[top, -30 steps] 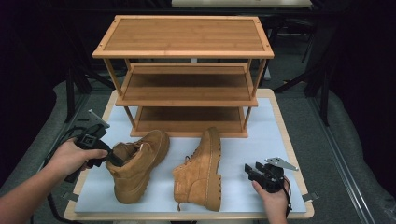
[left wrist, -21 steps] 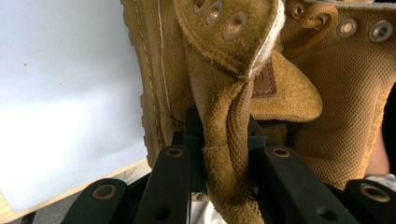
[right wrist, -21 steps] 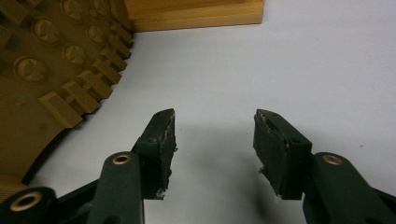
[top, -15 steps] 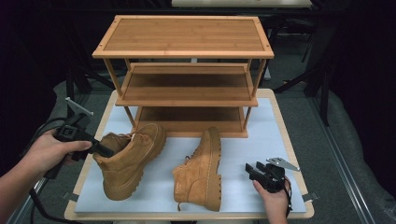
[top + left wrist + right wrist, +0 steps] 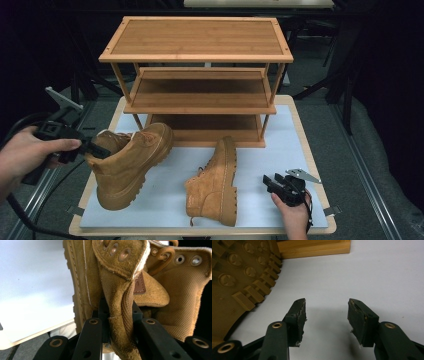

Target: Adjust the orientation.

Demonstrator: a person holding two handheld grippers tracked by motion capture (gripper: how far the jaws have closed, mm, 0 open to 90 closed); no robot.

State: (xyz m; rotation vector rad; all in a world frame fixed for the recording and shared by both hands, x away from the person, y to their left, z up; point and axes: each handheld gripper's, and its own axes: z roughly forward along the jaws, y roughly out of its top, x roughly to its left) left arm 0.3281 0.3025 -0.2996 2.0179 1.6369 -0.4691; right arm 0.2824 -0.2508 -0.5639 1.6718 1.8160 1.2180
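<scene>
pale blue tabletop (image 5: 165, 190): left gripper (image 5: 92, 149), clenching the tan suede lace-up boot's (image 5: 131, 162) collar, is lifting it at lower left; right gripper (image 5: 274, 183) is resting, jaws released.

Open mat (image 5: 165, 200) between the two boots, shoe rack (image 5: 196, 75) close behind them.

Two tan boots: one (image 5: 131, 165) lower left of the high view, tilted; the other (image 5: 216, 182) lower centre, lying on its side. One wooden rack (image 5: 197, 75) upper centre, counting three shelves. One white-topped table (image 5: 295, 145). Two grippers: left (image 5: 92, 149), right (image 5: 270, 181).
</scene>
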